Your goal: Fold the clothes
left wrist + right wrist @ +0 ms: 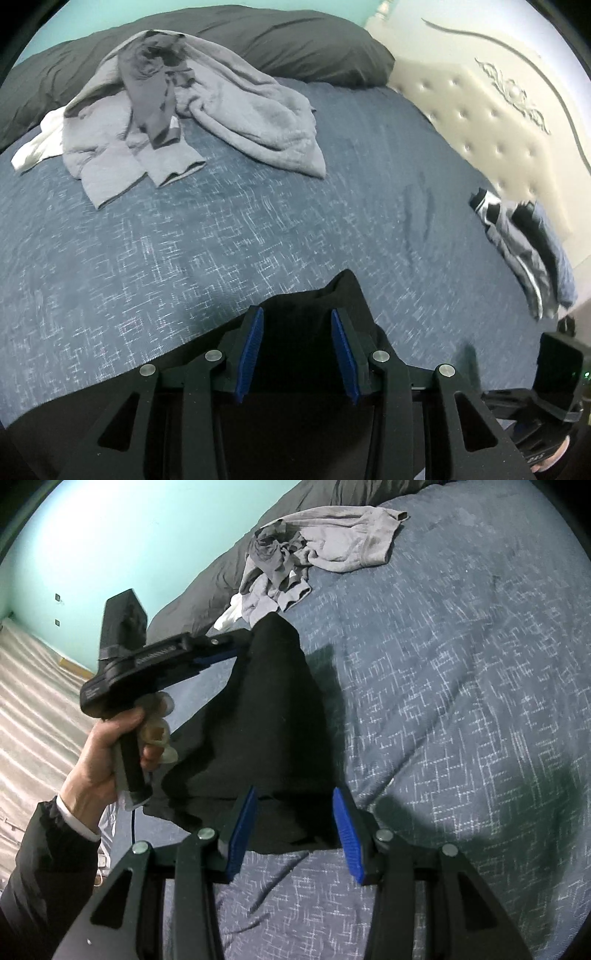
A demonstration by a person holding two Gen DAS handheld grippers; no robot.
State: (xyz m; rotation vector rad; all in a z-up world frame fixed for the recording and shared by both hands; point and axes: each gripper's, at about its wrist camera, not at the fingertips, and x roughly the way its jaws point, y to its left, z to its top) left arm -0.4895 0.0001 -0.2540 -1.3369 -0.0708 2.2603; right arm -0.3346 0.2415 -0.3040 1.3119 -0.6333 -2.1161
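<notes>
A black garment (266,720) lies stretched along the near left part of the blue patterned bedspread (461,701), throwing a shadow to its right. My right gripper (294,790) is open, its blue pads set wide apart on either side of the garment's near end. My left gripper (296,312) is open too, and a peak of the black garment (343,291) rises between its pads. In the right wrist view, a person's hand (110,746) holds the left gripper (240,646) at the garment's far end. I cannot tell whether the cloth rests on the fingers.
A heap of grey clothes (184,110) with a white piece lies at the far side, against a dark grey pillow (295,40). A stack of folded clothes (524,240) sits by the cream tufted headboard (480,110). The bed's left edge drops to a striped floor (29,701).
</notes>
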